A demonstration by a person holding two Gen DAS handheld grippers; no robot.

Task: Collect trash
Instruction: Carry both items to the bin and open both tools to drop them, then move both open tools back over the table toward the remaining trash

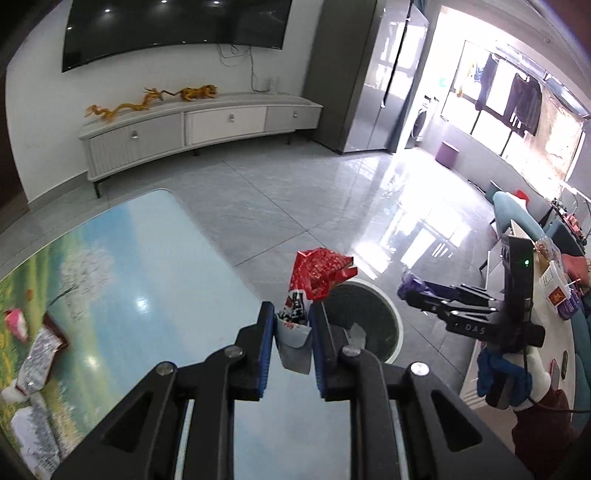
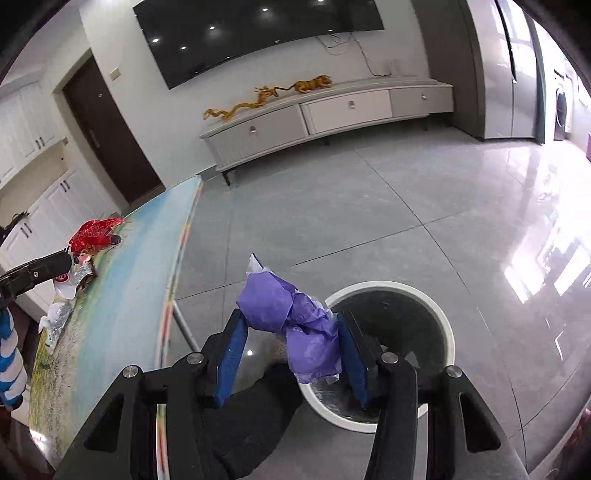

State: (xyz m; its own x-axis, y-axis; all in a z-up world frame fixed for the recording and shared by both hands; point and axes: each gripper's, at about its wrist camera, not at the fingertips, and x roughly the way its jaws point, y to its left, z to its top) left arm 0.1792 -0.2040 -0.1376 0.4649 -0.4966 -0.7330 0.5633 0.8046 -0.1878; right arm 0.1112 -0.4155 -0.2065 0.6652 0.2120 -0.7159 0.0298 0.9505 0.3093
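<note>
The left tool (image 1: 291, 332) is clamped on a red snack wrapper (image 1: 317, 277), its blue pads pinching the white and grey lower part while the crinkled red top sticks up above the fingertips. It hangs over the right edge of the bench (image 1: 129, 266), just beside the round bin (image 1: 373, 321) that stands on the tiled floor (image 1: 295, 192). The bin has a white rim and a dark inside.

The right tool (image 2: 291, 339) is clamped on a crumpled purple wrapper (image 2: 291, 317), which fills the gap between its blue pads and bulges up and to the left past them. From the right wrist view this wrapper sits over the near left rim of the bin (image 2: 391, 332), with the bench edge (image 2: 110, 314) to its left. In the left wrist view the right tool (image 1: 410, 291) shows off to the right of the bin, with the purple wad at its tip.

More trash lies on the bench's left side: a silver foil packet (image 1: 38, 358), a pink scrap (image 1: 16, 321) and a white crumpled packet (image 1: 33, 435). The right wrist view shows the left tool (image 2: 70, 262) with the red wrapper (image 2: 94, 236) over the bench, and silver foil (image 2: 55, 317) lying below it.

Against the far wall stand a low cabinet (image 1: 192, 125) with gold dragon figures (image 1: 147, 101) on top and a dark television (image 1: 173, 29) above
</note>
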